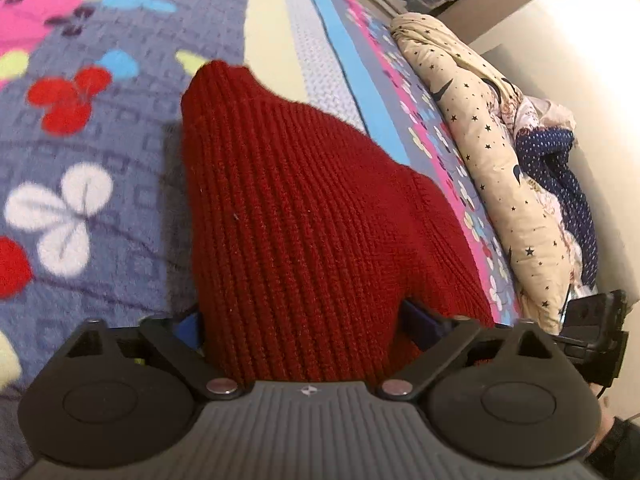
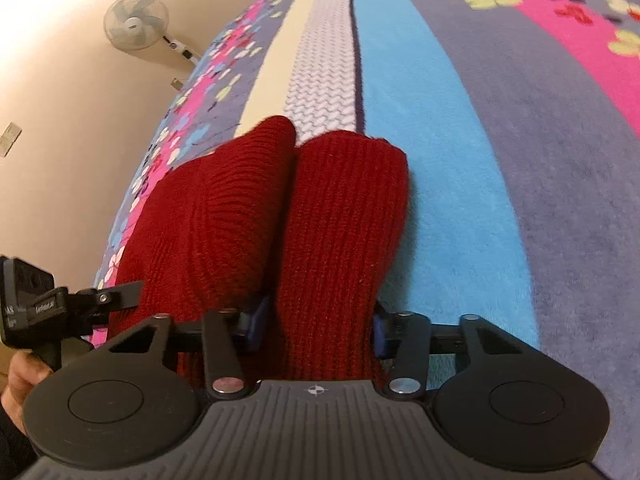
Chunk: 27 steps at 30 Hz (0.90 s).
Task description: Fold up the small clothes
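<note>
A dark red ribbed knit garment [image 1: 296,208] lies on the patterned blanket [image 1: 92,152]. In the left wrist view it fills the space between my left gripper's [image 1: 300,320] blue pads, and the jaws press on a bunched part of it. In the right wrist view the same red knit [image 2: 332,224] shows as two folds side by side. My right gripper [image 2: 316,324] is shut on the right fold, and the left fold [image 2: 208,220] lies outside its left finger. The other gripper shows at each view's edge [image 2: 28,304].
The blanket has blue, pink, grey and cream stripes [image 2: 440,160]. A cream star-print quilt [image 1: 492,152] and a navy dotted cloth [image 1: 560,184] are piled along the wall at the right. A white standing fan [image 2: 136,20] stands beyond the bed's far side.
</note>
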Motion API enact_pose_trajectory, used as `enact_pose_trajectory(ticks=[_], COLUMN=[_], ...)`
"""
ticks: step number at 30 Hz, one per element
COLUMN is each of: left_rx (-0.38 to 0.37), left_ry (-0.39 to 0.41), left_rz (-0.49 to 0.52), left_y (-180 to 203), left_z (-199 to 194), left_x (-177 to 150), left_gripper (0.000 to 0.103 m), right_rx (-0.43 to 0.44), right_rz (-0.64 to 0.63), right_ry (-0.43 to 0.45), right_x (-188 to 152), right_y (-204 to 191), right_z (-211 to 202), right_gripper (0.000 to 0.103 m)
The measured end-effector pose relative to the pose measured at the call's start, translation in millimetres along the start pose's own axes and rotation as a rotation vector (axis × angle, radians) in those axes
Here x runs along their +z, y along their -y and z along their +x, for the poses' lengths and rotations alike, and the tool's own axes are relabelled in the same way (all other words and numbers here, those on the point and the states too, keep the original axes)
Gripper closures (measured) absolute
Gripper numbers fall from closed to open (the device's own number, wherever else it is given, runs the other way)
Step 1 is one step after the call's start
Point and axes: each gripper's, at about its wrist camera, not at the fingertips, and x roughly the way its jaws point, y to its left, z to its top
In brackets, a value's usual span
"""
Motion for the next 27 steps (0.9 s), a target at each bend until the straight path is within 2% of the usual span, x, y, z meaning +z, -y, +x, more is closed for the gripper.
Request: enact_pose_trajectory(ticks=[3, 4, 7, 10, 12, 14, 16, 17, 18, 19, 21, 23, 24, 25, 26, 27], left_rx=[0.008, 0.018, 0.071, 0.089, 0.109, 0.188, 0.318, 0.362, 0.372, 0.344, 0.272, 0.24, 0.259, 0.297, 0.355, 0.398], left_ry=[0.047, 0.073, 0.175, 0.309, 0.381, 0.393, 0.38, 0.41, 0.443, 0.467, 0.461, 0.387, 0.323, 0.24, 0.155, 0.165], left_rz=[0.081, 0.112, 0.22, 0.294, 0.3, 0.278, 0.302, 0.338, 0.367, 0.389, 0.418, 0.474, 0.503, 0.524, 0.549, 0.593], left_y=[11, 15, 28, 33, 28, 22, 20, 25, 30, 35, 42, 50, 51, 51, 49, 51], left_z=[-12, -17, -34, -56, -66, -66, -63, -67, -75, -85, -100, -98, -88, -71, -52, -45], left_x=[8, 10, 16, 24, 29, 33, 32, 28, 24, 20, 13, 3, -3, -9, -17, -28], left_gripper=[0.034, 0.036, 0.038, 0.038, 0.03, 0.024, 0.025, 0.026, 0.026, 0.026, 0.026, 0.026, 0.028, 0.032, 0.035, 0.034], right_rx=[0.005, 0.009, 0.053, 0.134, 0.145, 0.103, -0.014, -0.073, -0.1, -0.074, -0.006, 0.046, 0.087, 0.107, 0.083, -0.002], right_rz=[-0.021, -0.027, -0.052, -0.075, -0.108, -0.106, -0.099, -0.096, -0.099, -0.107, -0.162, -0.229, -0.251, -0.268, -0.304, -0.367], right_ry=[0.02, 0.026, 0.08, 0.184, 0.269, 0.297, 0.28, 0.286, 0.308, 0.342, 0.416, 0.425, 0.379, 0.319, 0.23, 0.134], right_x=[4, 6, 14, 22, 26, 31, 34, 35, 36, 37, 35, 29, 25, 22, 17, 11], right_y=[-4, -5, -16, -35, -49, -54, -54, -54, -54, -55, -64, -74, -77, -78, -82, -86], right_z=[-1, 0, 3, 2, 0, 6, 16, 16, 11, 2, -20, -32, -32, -27, -16, 1], right_gripper=[0.061, 0.062, 0.07, 0.072, 0.07, 0.063, 0.062, 0.062, 0.062, 0.062, 0.062, 0.055, 0.045, 0.041, 0.041, 0.046])
